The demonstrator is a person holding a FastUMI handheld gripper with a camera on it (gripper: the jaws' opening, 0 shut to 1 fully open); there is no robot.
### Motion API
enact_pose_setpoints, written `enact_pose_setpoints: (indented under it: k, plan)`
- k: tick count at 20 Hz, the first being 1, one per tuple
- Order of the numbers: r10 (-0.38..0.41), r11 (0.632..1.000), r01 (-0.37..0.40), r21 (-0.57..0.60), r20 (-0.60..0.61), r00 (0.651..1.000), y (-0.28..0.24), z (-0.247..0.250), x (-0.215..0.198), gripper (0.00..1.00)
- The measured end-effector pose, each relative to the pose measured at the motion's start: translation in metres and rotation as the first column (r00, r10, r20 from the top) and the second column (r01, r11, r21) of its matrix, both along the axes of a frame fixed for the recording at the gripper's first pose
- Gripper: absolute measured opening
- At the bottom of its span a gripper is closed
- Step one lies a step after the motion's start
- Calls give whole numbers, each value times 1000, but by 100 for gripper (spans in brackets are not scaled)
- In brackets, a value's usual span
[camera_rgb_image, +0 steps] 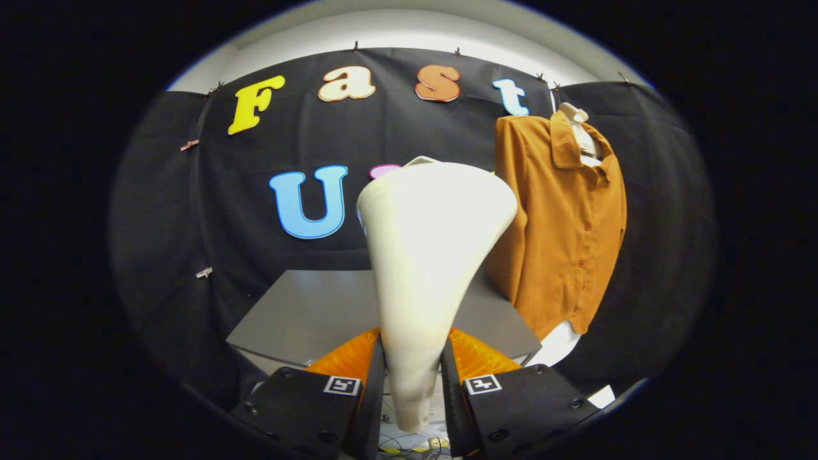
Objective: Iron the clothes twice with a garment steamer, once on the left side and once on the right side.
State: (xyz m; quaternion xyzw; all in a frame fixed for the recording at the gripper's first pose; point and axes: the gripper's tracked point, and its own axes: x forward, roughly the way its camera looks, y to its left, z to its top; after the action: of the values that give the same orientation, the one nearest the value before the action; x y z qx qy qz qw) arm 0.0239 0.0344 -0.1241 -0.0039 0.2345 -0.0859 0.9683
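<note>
A white garment steamer (428, 255) stands upright between my fingers, its narrow handle pinched by both and its wide head flaring upward ahead of me. My gripper (413, 370) is shut on that handle. An orange-brown button-up shirt (565, 223) hangs on a white hanger against the dark booth wall, beyond the steamer and to its right. The steamer head sits apart from the shirt, left of its near sleeve. The shirt's front faces me, with its collar at the top and a white piece showing below its hem.
A grey table (307, 313) lies below and behind the steamer, its near edge just beyond my fingers. Cables (409, 447) lie on the floor under the gripper. Black cloth walls close the booth behind and on both sides.
</note>
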Motion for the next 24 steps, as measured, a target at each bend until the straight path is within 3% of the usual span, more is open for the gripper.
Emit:
enact_pose_setpoints:
  k: [5, 10, 16, 24]
  plan:
    - [-117, 993, 117, 5, 57, 991, -51, 23, -15, 45]
    - [-159, 987, 159, 7, 84, 984, -108, 33, -14, 44]
    - [-104, 994, 99, 42, 146, 984, -179, 44, 14, 44]
    - [27, 992, -41, 122, 118, 993, -254, 23, 86, 45]
